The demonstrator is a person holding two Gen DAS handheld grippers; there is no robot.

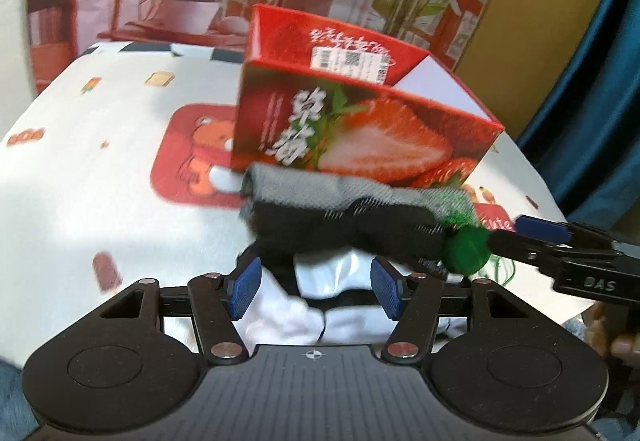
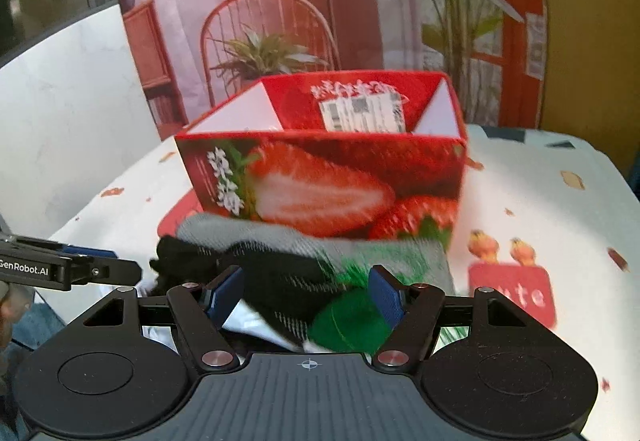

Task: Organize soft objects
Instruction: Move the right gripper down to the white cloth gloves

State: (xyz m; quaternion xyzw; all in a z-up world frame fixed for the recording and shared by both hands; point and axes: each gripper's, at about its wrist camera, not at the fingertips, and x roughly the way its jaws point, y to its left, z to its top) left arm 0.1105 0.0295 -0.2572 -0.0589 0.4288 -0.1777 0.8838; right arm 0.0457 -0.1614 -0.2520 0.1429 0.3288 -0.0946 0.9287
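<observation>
A grey, black and green sock [image 1: 352, 213] lies just in front of an open red strawberry box [image 1: 360, 121]. Under it lies a white and black sock [image 1: 336, 281]. My left gripper [image 1: 316, 285] is open, its blue pads either side of the white sock. My right gripper [image 2: 308, 293] is open around the sock's green end [image 2: 348, 321]; it also shows at the right of the left wrist view [image 1: 532, 237], beside the green pompom. The box [image 2: 320, 177] stands close ahead in the right wrist view, its inside bare.
The table [image 1: 80, 181] wears a white cloth with red cartoon prints. A printed backdrop [image 2: 280, 1] with a chair and plants hangs behind. A blue curtain [image 1: 600, 81] hangs at the right. The left gripper [image 2: 80, 269] shows at the left of the right wrist view.
</observation>
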